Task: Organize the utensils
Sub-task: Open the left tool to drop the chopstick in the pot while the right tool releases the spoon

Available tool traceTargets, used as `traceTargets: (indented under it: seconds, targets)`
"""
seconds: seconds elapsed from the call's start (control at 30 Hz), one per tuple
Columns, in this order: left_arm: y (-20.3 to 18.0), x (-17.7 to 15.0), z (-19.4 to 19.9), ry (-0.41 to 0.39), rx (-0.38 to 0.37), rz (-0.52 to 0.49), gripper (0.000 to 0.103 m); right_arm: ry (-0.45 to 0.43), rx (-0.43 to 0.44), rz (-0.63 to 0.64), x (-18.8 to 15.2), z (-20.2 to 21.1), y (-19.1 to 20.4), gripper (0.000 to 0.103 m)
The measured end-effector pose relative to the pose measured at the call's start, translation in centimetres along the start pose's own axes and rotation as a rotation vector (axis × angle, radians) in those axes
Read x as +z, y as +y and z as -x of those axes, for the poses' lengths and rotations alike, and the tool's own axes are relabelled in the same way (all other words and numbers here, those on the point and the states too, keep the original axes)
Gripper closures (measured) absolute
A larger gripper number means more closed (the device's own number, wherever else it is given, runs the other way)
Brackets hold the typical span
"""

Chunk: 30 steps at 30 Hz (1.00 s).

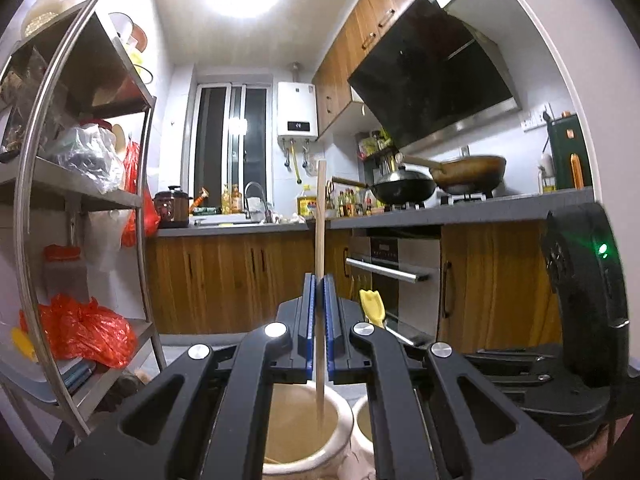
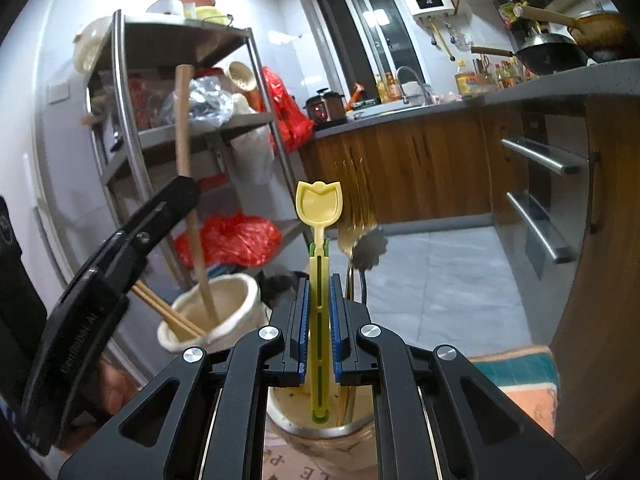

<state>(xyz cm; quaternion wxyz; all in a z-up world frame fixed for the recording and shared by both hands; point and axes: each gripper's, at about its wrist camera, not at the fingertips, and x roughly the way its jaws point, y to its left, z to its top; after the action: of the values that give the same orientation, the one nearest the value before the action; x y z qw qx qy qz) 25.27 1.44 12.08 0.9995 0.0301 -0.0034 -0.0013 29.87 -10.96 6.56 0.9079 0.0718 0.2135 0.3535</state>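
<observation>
Now my left gripper [image 1: 319, 312] clamps the chopstick [image 1: 320, 248] upright, tip already inside the near-left pot [image 1: 336, 420]; my right gripper [image 2: 319, 320] pinches the yellow spoon [image 2: 319, 216] upright over its pot [image 2: 288, 420].

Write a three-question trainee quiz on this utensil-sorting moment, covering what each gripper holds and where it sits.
1. True or false: the left gripper is shut on a wooden chopstick.
2. What does the right gripper hold? A) metal fork B) yellow spoon C) whisk
3. Which holder already contains chopsticks, the one under the left gripper or the one under the right?

Key
1. True; its lower end dips into the cream holder.
2. B, the yellow spoon, upright over the second holder.
3. The left one; loose chopsticks lean inside it.
</observation>
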Motion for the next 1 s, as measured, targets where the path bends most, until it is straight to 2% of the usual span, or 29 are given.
traceTargets:
  seconds: [0.47,1.0]
  targets:
    - [0.6,-3.2,-0.2,0.137,0.007,0.042,0.099,0.04,-0.031,0.023,-1.4,0.6,0.5,0.092]
    - [1.4,-3.3,-0.5,0.227,0.039,0.062,0.099,0.101,-0.079,0.015,-1.9,0.0,0.2,0.092]
